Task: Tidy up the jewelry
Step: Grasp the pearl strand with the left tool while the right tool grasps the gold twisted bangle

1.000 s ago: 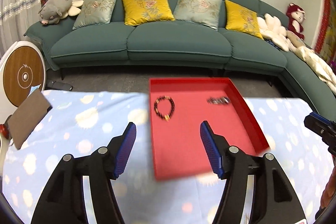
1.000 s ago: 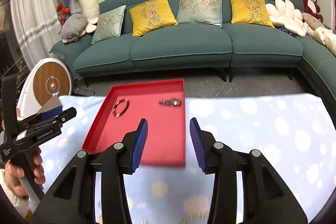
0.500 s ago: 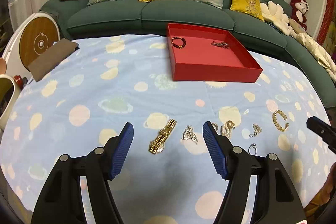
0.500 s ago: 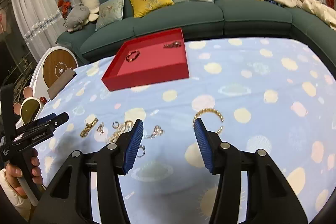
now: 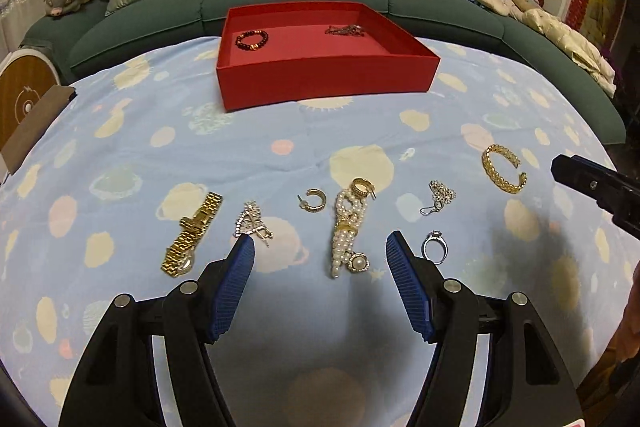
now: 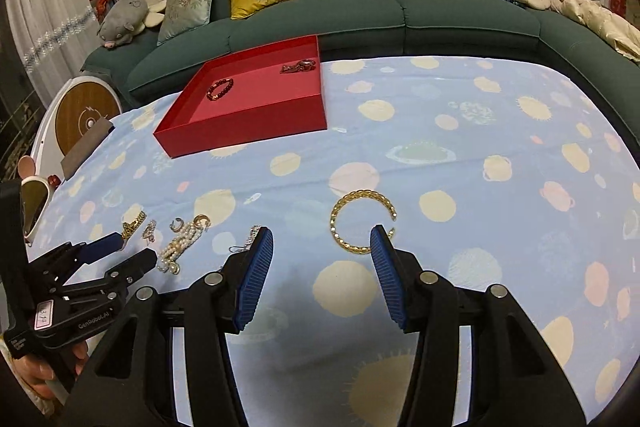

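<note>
Two hand-held grippers over a table covered with a pale blue, spotted cloth (image 5: 240, 155). The shallow red rectangular tray (image 5: 324, 75) stands at the far side of the cloth, in front of a dark green sofa (image 6: 440, 15). It holds two pieces: a dark red beaded bracelet (image 5: 252, 40) toward its left and a dark, tangled chain piece (image 5: 345, 30) toward its right. These count as sorted.

The rest lies loose in a row on the near part of the cloth, well apart from the tray. From left to right in the left wrist view: a gold link watch (image 5: 193, 234), a small silver sparkly piece (image 5: 252, 221), a gold open hoop earring (image 5: 313, 200), a strand of white pearls with gold fittings (image 5: 347, 231), a small silver chain with a clasp (image 5: 439, 195), a silver ring with a stone (image 5: 435, 249) and a gold braided open cuff bracelet (image 5: 503, 169).

The left gripper (image 5: 320, 259) hangs low, fingers wide apart and empty, the pearl strand lying between their tips. The right gripper (image 6: 322, 247) is likewise spread and empty, the gold cuff just ahead of its tips.

Judged progress: two pieces placed, seven left; the task is in its early part.
</note>
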A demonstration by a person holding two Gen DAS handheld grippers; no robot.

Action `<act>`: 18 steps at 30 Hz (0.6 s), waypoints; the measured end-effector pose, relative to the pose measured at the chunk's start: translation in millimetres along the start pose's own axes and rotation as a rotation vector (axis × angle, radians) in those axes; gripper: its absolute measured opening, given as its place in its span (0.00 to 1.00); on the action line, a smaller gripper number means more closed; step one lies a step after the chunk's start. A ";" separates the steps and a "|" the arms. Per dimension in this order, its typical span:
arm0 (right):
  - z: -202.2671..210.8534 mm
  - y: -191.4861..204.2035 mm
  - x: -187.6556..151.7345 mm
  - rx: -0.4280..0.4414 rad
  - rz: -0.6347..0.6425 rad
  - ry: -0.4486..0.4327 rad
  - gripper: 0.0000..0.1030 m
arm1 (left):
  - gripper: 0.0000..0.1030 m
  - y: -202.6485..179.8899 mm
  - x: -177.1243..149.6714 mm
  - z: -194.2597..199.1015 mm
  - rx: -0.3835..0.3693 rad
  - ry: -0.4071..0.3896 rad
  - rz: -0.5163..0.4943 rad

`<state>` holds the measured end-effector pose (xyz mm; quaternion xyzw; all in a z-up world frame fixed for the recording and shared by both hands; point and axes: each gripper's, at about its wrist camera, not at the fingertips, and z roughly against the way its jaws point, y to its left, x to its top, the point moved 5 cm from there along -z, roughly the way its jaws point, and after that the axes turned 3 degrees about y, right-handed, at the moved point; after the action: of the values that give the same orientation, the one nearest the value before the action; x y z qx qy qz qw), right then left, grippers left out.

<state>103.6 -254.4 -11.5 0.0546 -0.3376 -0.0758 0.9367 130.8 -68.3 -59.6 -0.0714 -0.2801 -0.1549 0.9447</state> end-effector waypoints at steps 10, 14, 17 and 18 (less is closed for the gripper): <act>-12.0 -18.3 -4.1 -0.031 -0.001 0.035 0.48 | 0.26 -8.3 -0.7 -25.5 -0.046 0.049 0.020; -18.0 -22.2 -5.5 -0.047 0.000 0.047 0.48 | 0.11 -7.4 1.1 -24.1 -0.080 0.059 0.038; -22.8 -26.3 -3.3 -0.057 -0.001 0.050 0.52 | 0.11 -7.0 2.2 -17.6 -0.107 0.053 0.053; -24.7 -27.4 -1.8 -0.059 0.000 0.048 0.58 | 0.11 -6.6 2.7 -13.7 -0.110 0.046 0.054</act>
<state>115.2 -279.7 -35.8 0.0288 -0.3128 -0.0842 0.9456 137.6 -78.2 -69.2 -0.1270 -0.2473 -0.1461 0.9494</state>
